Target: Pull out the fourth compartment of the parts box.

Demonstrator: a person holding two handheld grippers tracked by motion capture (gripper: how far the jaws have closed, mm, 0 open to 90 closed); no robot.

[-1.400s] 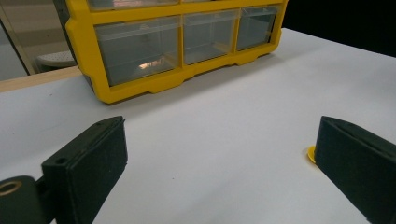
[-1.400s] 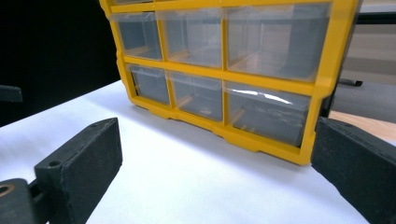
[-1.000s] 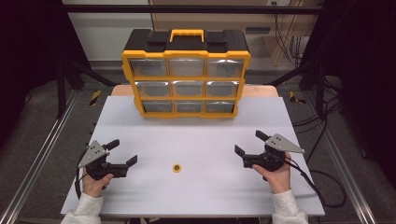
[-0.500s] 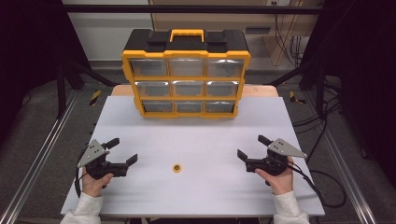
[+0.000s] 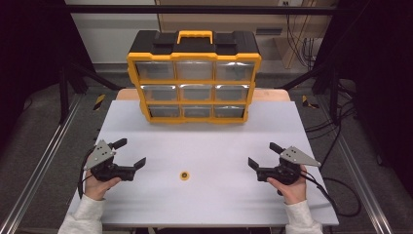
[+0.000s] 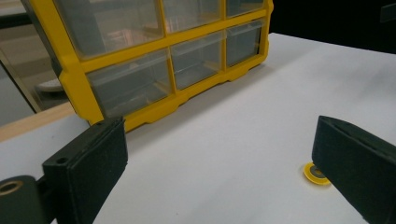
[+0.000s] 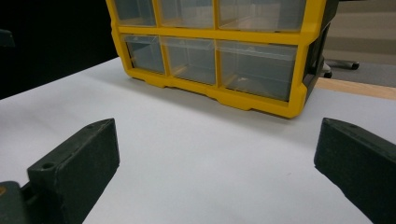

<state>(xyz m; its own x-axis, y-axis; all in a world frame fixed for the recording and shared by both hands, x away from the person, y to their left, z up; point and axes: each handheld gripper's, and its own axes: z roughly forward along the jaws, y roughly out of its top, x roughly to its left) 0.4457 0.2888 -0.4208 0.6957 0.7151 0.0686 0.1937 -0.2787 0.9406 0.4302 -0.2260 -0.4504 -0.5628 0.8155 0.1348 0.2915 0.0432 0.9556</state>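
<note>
So, high view: you held left gripper [image 5: 127,153] and right gripper [image 5: 263,155] wide open, empty, flanking yellow washer [image 5: 184,175] on table [image 5: 214,204]; likely pre-grasp. Left gripper view: washer [image 6: 315,174] by one jaw, nearest reach. Right gripper view: drawer organizer [image 7: 243,100] ahead, path unobstructed.

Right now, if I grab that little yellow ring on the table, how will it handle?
The yellow ring lies flat and thin on the smooth white table, so it will probably slide when pushed and be hard to pinch. It looks small, likely light. On edge it might roll.
</note>
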